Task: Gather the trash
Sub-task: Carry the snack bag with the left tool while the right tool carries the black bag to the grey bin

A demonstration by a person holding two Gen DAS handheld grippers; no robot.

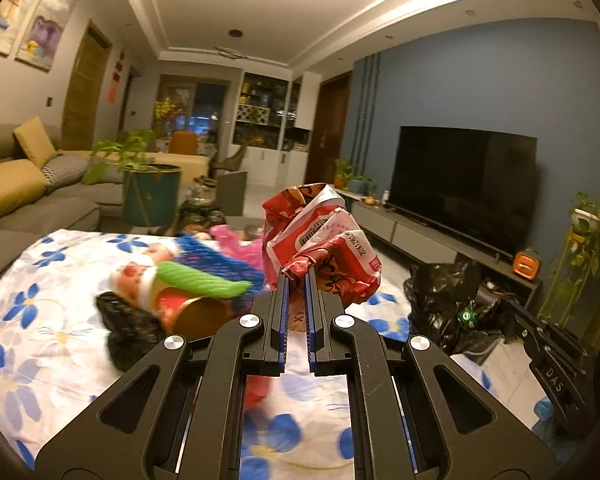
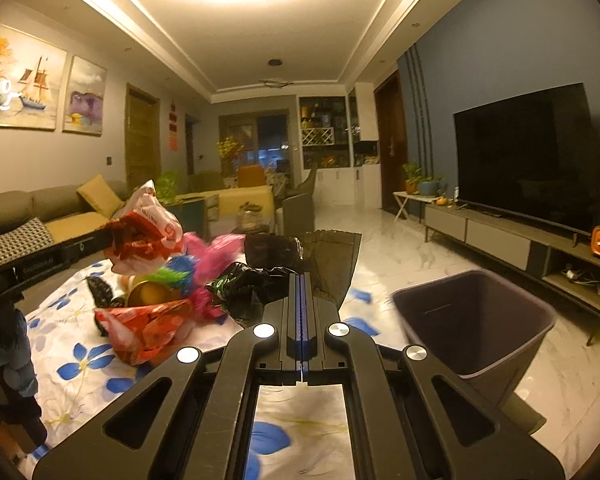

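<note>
Left gripper (image 1: 297, 276), nearest: fingers clenched on a crumpled red wrapper (image 1: 320, 240), held up off the table, i.e. one piece picked but not binned yet. Right gripper (image 2: 302, 280): fingers pressed tight together w/ the edge of a black plastic bag (image 2: 328, 256) pinched between them, bag apparently being held ready. Bin (image 2: 476, 320) sits on the floor just right of the table; no trash visible inside. Further out on the flowered cloth (image 2: 80, 360), most of the pile is left: red packet (image 2: 148, 328), paper cup (image 2: 148, 292), green and pink scraps. Judgement: early stage, most still to do.
</note>
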